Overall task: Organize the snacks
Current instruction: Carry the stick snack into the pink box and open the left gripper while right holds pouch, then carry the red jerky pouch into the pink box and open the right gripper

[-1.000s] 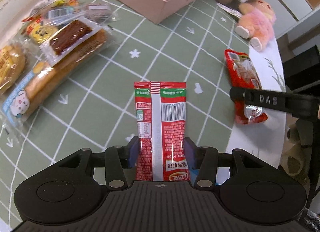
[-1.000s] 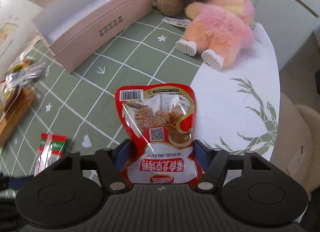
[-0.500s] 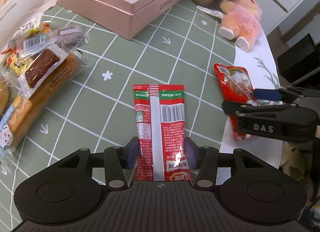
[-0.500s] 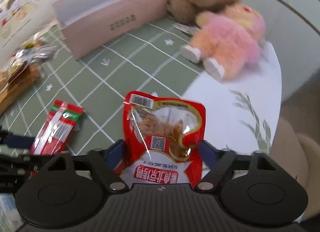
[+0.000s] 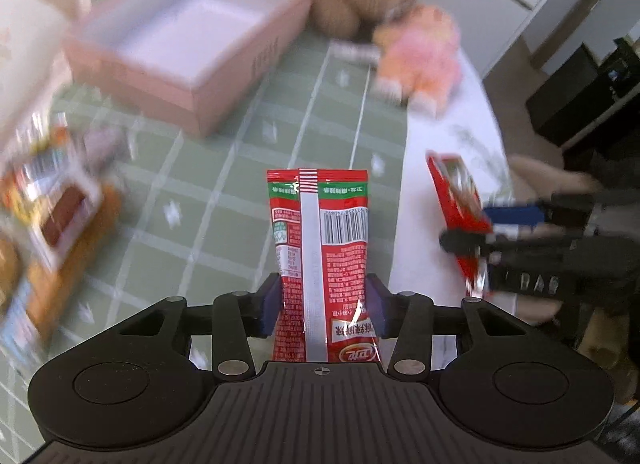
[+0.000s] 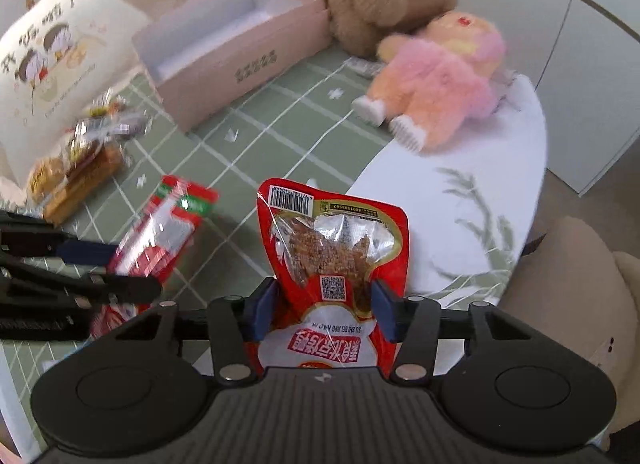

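The step in hand was judged to be the carrying of two snack packets toward the open pink cardboard box [image 5: 188, 52], whose white inside appeared empty. It would best be done by keeping each packet level with the grip low on its body and clearing the box wall before release, since thin foil can slip or fold.

The left gripper [image 5: 322, 304] was closing its jaws on a narrow red-and-green foil sachet [image 5: 320, 248], which was held between the blue pads and stood clear of the green checked tablecloth [image 5: 224, 192]. The sachet was flat, with a silver seam and a barcode facing the camera.

The right gripper [image 6: 324, 310] was likewise closing on a wider red pouch with a clear window [image 6: 334, 260], which was gripped at its lower sides; brown pieces and a square code were seen through the film. Wrapped breads and cakes [image 6: 80, 160] lay piled on the cloth to the left of the box, apart from it.
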